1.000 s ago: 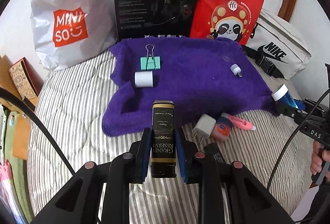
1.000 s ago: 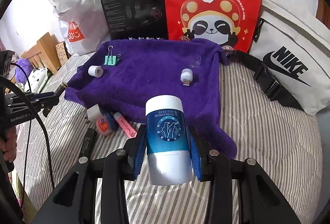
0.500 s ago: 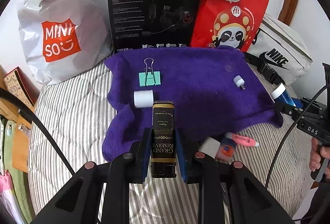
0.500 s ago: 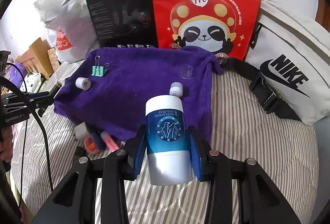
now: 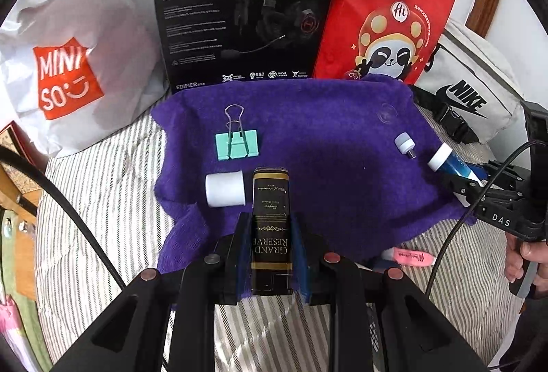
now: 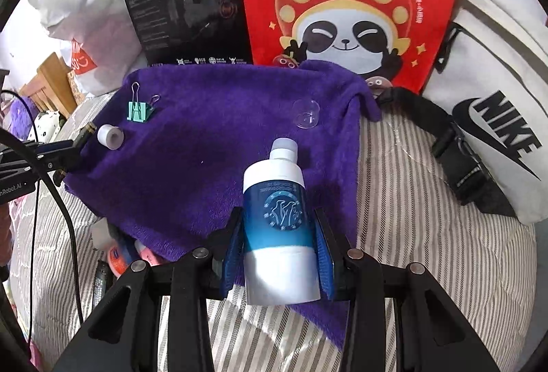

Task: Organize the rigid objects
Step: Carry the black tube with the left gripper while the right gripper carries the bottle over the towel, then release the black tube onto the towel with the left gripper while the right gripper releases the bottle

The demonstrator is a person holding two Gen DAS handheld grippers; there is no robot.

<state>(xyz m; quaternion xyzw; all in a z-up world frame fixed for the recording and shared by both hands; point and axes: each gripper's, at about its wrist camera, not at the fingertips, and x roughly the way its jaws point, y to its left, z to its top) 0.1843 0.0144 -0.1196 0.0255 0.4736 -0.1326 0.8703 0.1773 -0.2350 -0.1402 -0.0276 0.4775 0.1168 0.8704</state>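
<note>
My left gripper is shut on a black and gold box marked Grand Reserve, held over the near left part of the purple towel. My right gripper is shut on a blue and white bottle, held over the towel's near right part. On the towel lie a green binder clip, a white tape roll, a small white USB plug and a clear cap.
A Miniso bag, a black Hecate box, a red panda bag and a white Nike bag stand behind the towel. A pink tube and an orange tin lie on the striped bedcover by the towel's near edge.
Both grippers have moved forward over the towel with their objects still held. The loose items by the towel's near edge have slipped down behind the grippers.
</note>
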